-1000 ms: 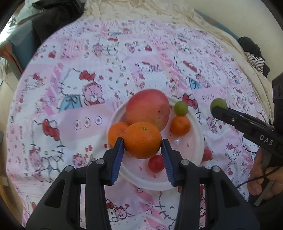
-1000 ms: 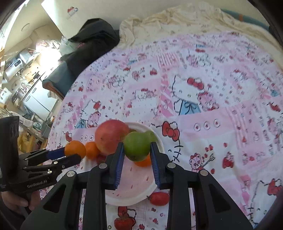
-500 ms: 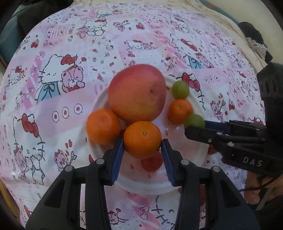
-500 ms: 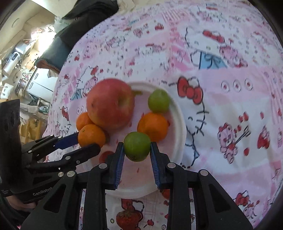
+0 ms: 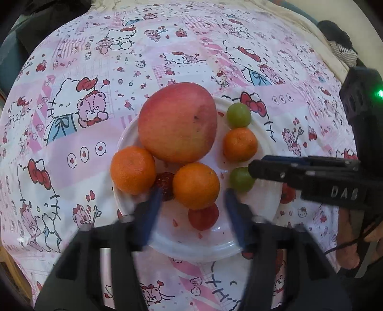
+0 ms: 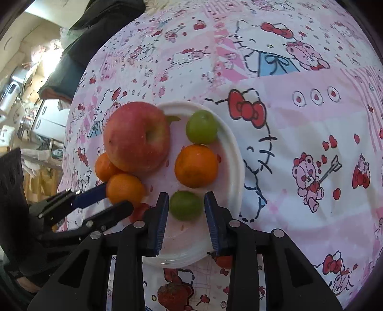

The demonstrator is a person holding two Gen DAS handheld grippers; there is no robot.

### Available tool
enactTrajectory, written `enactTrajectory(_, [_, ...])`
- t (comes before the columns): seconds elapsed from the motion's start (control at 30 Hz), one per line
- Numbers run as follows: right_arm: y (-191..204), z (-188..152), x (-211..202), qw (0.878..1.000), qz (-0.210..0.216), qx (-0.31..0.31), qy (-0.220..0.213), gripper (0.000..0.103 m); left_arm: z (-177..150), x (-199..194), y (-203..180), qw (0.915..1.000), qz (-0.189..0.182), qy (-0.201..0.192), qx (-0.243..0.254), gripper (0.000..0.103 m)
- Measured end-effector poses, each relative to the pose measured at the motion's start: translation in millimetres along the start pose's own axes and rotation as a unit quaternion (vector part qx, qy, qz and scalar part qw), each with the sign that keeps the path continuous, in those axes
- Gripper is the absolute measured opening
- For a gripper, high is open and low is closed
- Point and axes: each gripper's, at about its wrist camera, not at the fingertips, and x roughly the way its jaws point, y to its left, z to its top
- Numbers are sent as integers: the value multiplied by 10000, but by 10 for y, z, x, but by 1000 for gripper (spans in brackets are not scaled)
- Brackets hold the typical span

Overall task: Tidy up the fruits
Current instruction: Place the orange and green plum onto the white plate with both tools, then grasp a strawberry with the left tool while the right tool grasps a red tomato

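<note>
A white plate (image 5: 210, 248) (image 6: 235, 153) on the Hello Kitty cloth holds a big red apple (image 5: 177, 122) (image 6: 137, 136), three oranges, two green fruits and small red fruits. My left gripper (image 5: 191, 203) is open; the orange (image 5: 196, 184) (image 6: 125, 189) lies on the plate between its blue pads, untouched. My right gripper (image 6: 185, 205) is open around a green fruit (image 6: 186, 205) (image 5: 241, 179) that rests on the plate, with small gaps to each pad.
Other oranges (image 5: 132, 169) (image 5: 240, 144) and a green fruit (image 5: 238, 115) lie on the plate. Red fruits (image 6: 225, 260) (image 6: 172, 295) lie on the cloth near the plate's front. Dark clothes (image 6: 105, 21) lie at the far edge.
Both grippers came down over the plate and opened. The orange left my left gripper and the green fruit left my right gripper; both now rest on the plate.
</note>
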Motion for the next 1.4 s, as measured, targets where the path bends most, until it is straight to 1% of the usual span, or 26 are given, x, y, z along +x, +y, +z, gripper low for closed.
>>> enactTrajectory(0.03, [-17,7,-20,10000,23,46,-24,37,-10,-28,-16,10000,38,-63,32,72])
enactTrajectory(0.07, [-27,12,-45,9999,26,78,-58,44,-14,-41,-33,9999,60,-106,54,75])
enactTrajectory(0.1, [-37,15,-67,9999,55,115,-98,54,-22,-57,-49,9998,96,-135,90,76])
enactTrajectory(0.17, [-48,25,-106,9996,165,200,-128,55,-41,-65,-73,9997,131,-125,161,76])
enactTrajectory(0.23, [-37,25,-133,9993,227,274,-75,60,-62,-71,-84,9996,150,-124,191,76])
enactTrajectory(0.3, [18,27,-182,9993,264,254,-110,68,-89,-85,-91,9996,144,-118,190,76])
enactTrajectory(0.37, [89,18,-242,9995,203,155,-190,71,-113,-105,-97,9997,124,-129,166,76])
enactTrajectory(0.57, [99,-10,-350,9992,149,242,-293,71,-192,-185,-92,9998,92,-147,48,76])
enactTrajectory(0.77, [16,-90,-497,9983,-39,411,-415,72,-309,-265,-138,9995,16,-201,-255,76])
enactTrajectory(0.83, [-29,-121,-555,9975,-173,511,-445,71,-375,-269,-226,9997,-47,-147,-205,76])
enactTrajectory(0.9, [-80,-161,-596,9965,-325,624,-450,72,-464,-292,-351,9999,-100,-125,-36,76])
enactTrajectory(1.0, [-179,-233,-657,9944,-537,815,-408,72,-586,-299,-480,9999,-125,-117,24,76])
enactTrajectory(1.17, [-351,-367,-863,9908,-628,1065,-551,72,-740,-153,-715,9995,-260,159,84,76])
enactTrajectory(1.23, [-408,-438,-951,9896,-655,1125,-609,72,-782,-72,-798,9988,-372,326,68,75])
enactTrajectory(1.27, [-424,-459,-972,9894,-675,1131,-618,72,-791,-38,-838,9984,-401,383,56,73])
enactTrajectory(1.33, [-453,-510,-1014,9890,-721,1137,-618,72,-810,14,-926,9981,-411,444,152,61])
enactTrajectory(1.37, [-464,-530,-1028,9889,-727,1139,-617,72,-811,46,-982,9977,-396,477,288,49])
enactTrajectory(1.4, [-486,-556,-1045,9887,-736,1155,-617,72,-813,61,-1009,9977,-305,478,367,43])
